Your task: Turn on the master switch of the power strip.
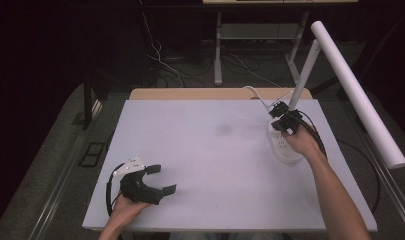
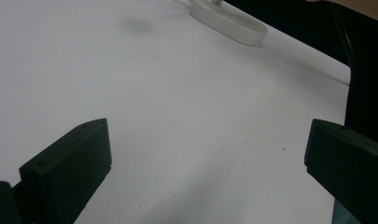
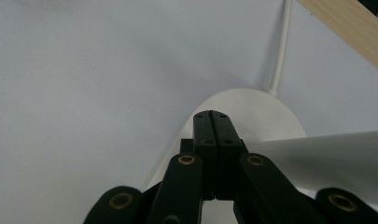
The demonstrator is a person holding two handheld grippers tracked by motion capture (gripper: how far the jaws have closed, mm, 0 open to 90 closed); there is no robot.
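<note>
The big white desk [image 1: 215,165] takes up most of the middle of the high view, and it is almost bare, so there is lots of room to work. At its right side stands a white lamp [image 1: 357,90] with a long tube for a head, slanting from the upper right of the frame down toward the right edge. Its flat oval base [image 1: 286,152] sits on the desk to hold it steady, and a white cord [image 3: 281,51] runs off from the base toward the far edge.

The right gripper [image 1: 285,122] is down on the base, right next to the lamp's thin stalk [image 1: 305,75]. Its jaws are pressed together with nothing between them, so I think it means to poke a switch there, not to grab.

The left gripper [image 1: 157,180] rests at the lower left of the frame, well apart from the lamp. Its jaws are spread wide and hold nothing. It looks like it is just waiting.
</note>
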